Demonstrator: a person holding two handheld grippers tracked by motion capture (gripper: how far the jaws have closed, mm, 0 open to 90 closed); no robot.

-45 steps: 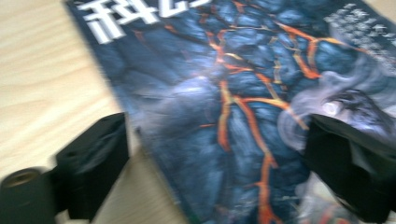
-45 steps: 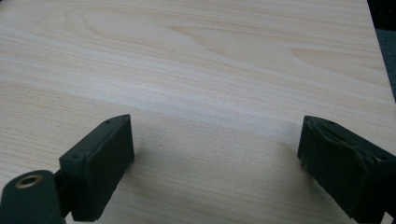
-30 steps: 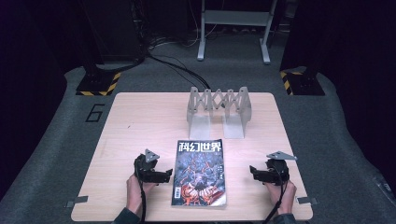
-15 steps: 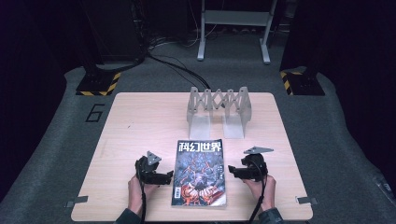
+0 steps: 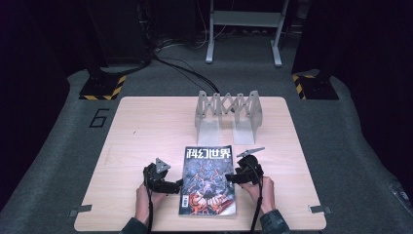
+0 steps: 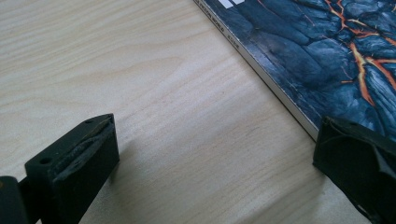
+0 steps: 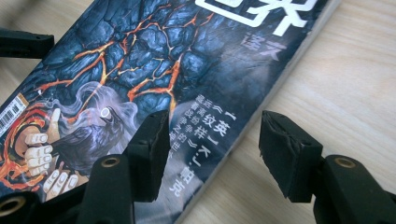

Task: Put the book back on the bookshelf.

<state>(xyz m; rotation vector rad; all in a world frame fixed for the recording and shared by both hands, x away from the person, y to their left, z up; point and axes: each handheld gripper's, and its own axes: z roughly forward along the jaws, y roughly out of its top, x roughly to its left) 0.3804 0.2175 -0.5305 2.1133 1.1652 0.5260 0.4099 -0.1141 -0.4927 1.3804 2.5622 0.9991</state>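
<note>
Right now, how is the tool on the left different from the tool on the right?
The left tool has its jaws wide apart; the right tool has narrower jaws that have just been closing. The left tool waits at the magazine's left edge, one jaw on bare table; the right tool straddles its right edge. Both are black, hand-held and grip nothing yet.

The glossy magazine with dark blue rock and orange lava on its cover (image 5: 208, 181) carries the big white title 科幻世界 across the top. A white barcode label (image 7: 10, 113) stands at one lower corner, its digits too small to read. The grey floor mat (image 5: 63, 131) bears a dark number 6 (image 5: 99, 117).
</note>
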